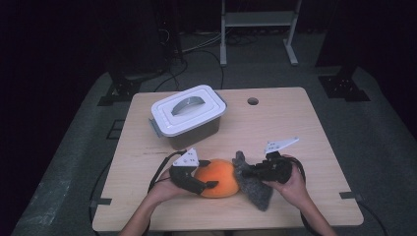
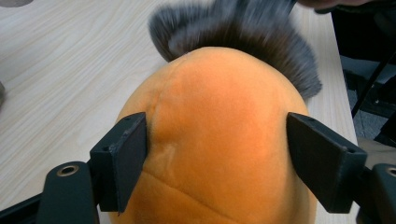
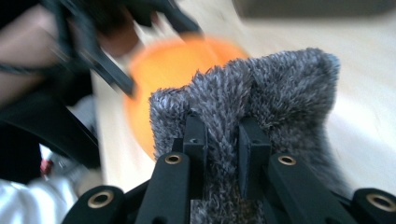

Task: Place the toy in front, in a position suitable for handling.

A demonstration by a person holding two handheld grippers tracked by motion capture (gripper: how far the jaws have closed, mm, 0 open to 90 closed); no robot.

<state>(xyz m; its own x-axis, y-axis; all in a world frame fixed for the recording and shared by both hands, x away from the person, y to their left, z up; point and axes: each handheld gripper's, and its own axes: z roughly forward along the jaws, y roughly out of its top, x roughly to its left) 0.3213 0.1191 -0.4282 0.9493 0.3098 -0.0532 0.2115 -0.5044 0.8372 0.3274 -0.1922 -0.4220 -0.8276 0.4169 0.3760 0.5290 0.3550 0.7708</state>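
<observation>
1. High view: near the table's (image 1: 295,128) front edge lies an orange plush ball (image 1: 219,178) with a grey furry cloth (image 1: 253,184) touching its right side. The left gripper (image 1: 209,186) comes in from the left, its claw spread around the ball's near left side. The right gripper (image 1: 246,172) comes from the right, its claw on the cloth. A lidded white storage box (image 1: 187,115) stands farther back, left of centre, well apart.
2. Left gripper view: the claw (image 2: 217,140) stands wide, one pad against each flank of the orange ball (image 2: 219,140); it grips the ball. The grey cloth (image 2: 243,32) fans out behind the ball, blurred.
3. Right gripper view: the claw (image 3: 224,140) is pressed nearly together, pinching a fold of the grey cloth (image 3: 280,88). The orange ball (image 3: 173,70) shows behind, blurred, with the left gripper (image 3: 112,70) beside it.
</observation>
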